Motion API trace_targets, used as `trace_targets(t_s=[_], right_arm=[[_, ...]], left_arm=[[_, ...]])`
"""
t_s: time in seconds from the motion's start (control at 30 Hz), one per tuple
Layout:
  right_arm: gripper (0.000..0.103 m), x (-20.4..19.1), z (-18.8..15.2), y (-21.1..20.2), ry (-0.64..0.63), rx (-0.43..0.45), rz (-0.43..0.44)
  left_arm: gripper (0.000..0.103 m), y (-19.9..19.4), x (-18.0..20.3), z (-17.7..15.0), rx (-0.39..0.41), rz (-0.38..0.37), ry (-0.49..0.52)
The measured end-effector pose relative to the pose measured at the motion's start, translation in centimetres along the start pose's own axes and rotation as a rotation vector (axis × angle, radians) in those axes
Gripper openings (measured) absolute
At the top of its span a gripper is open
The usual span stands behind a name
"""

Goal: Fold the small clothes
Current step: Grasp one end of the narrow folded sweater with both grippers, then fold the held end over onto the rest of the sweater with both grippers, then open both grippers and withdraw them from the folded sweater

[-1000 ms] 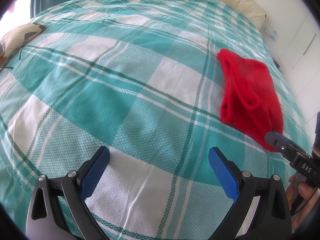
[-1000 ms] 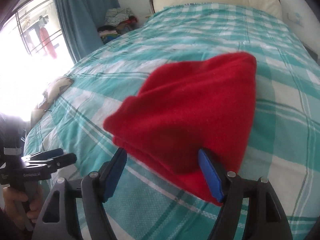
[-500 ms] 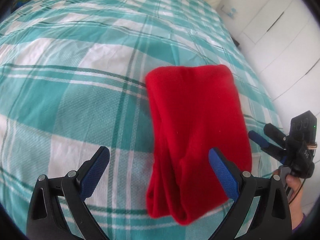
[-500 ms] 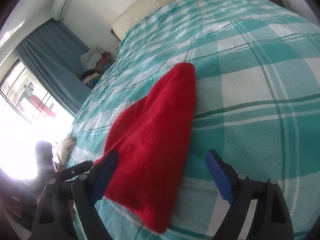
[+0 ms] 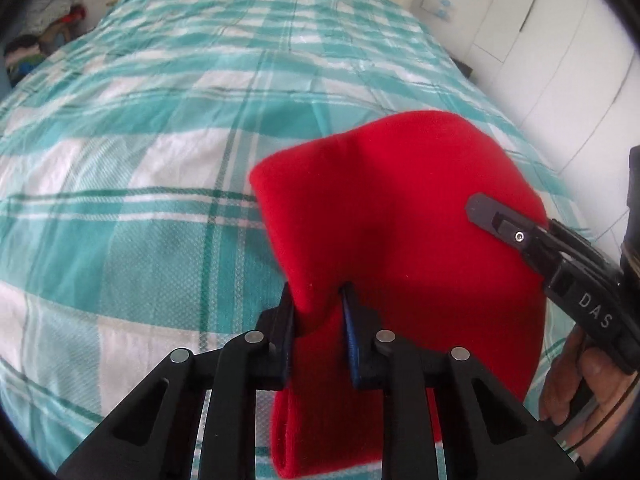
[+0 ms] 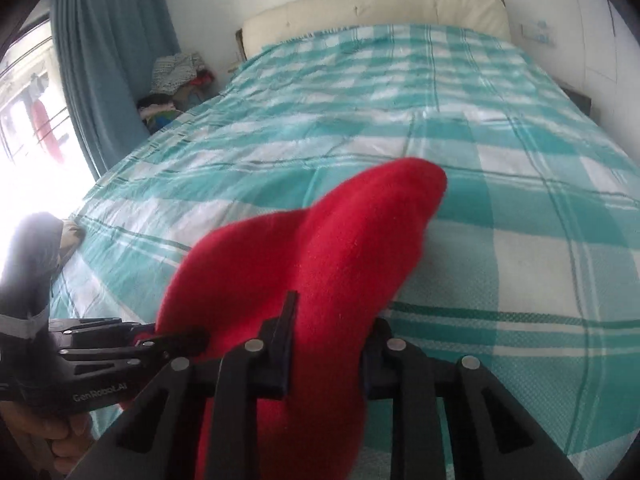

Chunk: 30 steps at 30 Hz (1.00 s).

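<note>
Both grippers clamped on the red cloth [image 5: 400, 208]: left gripper [image 5: 318, 320] pinching one near edge, right gripper [image 6: 332, 320] pinching the other. Cloth bunched and lifted just ahead of the fingers, far end trailing on the bed [image 5: 140, 160]. Grasp done; fold itself apparently not yet laid, flattening still ahead.

Both wrist views close, low over bed [image 5: 160, 168], facing headboard [image 6: 372, 12] (shared: red garment [image 5: 400, 208], bedspread).
</note>
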State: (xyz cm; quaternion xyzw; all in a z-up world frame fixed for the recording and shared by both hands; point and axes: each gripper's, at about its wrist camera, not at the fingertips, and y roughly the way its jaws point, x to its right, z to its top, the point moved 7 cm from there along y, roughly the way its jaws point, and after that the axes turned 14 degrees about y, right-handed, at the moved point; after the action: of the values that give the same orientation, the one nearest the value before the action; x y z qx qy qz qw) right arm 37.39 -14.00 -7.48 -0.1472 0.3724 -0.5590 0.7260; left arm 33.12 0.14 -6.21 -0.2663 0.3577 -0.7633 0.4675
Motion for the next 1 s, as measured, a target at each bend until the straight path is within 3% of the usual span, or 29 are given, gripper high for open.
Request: trace_targets(t_s=[0.17,0.23,0.33,0.37,0.4,0.47,0.53,0.6,0.63,0.73,0.8,0.87,1.0], right_arm=[[0.024,-2.7,2.8,-4.9,-0.040,0.083,0.104],[0.024,-3.0,3.2,-5.6,-0.035,0.071,0.134],[0.028,-1.3,1.9,-3.7,0.041,-0.062,0.137],[0.035,0.0,0.6,-2.5,0.079,-0.126,0.110],[0.050,1.4,-1.0,-1.4,0.105,-0.194,0.067],[0.068,4.4,-4.0,-0.9,0.132,-0.250,-0.035],[0.069,6.2,-5.7,-2.5,0.122,-0.218,-0.078],[0.081,7.2,-6.6,-4.8,0.113,-0.170,-0.095],[0.083,7.3,-6.9,-6.1,0.104,-0.142,-0.107],[0.086,6.2,-7.4,-10.0,0.049,-0.076,-0.128],[0.094,4.8,-7.7,-12.6,0.016,-0.037,-0.124],[0.101,3.4,-8.6,-15.1,-0.012,-0.010,-0.130],[0.102,1.2,-11.4,-19.1,-0.059,-0.008,-0.164]], left_arm=[[0.020,-6.5,-0.2,1.7,0.134,-0.044,-0.010],[0.023,-7.3,-0.3,1.9,0.145,-0.049,-0.007],[0.059,-3.8,-0.9,-0.2,0.012,-0.039,-0.010],[0.065,-2.3,-1.2,-1.4,-0.043,-0.010,-0.014],[0.064,-1.5,-1.7,-3.0,-0.092,0.033,-0.014],[0.065,-1.5,-2.6,-5.2,-0.119,0.125,0.003],[0.072,-3.5,-2.8,-6.3,-0.079,0.198,0.025],[0.096,-6.5,-2.2,-6.6,-0.010,0.280,0.061],[0.101,-8.3,-1.6,-6.6,0.037,0.338,0.086],[0.103,-12.5,0.6,-6.7,0.143,0.495,0.157],[0.103,-14.0,2.0,-7.5,0.133,0.547,0.147],[0.103,-15.1,3.1,-8.7,0.126,0.565,0.124],[0.103,-16.3,5.4,-11.4,0.081,0.484,0.069]])
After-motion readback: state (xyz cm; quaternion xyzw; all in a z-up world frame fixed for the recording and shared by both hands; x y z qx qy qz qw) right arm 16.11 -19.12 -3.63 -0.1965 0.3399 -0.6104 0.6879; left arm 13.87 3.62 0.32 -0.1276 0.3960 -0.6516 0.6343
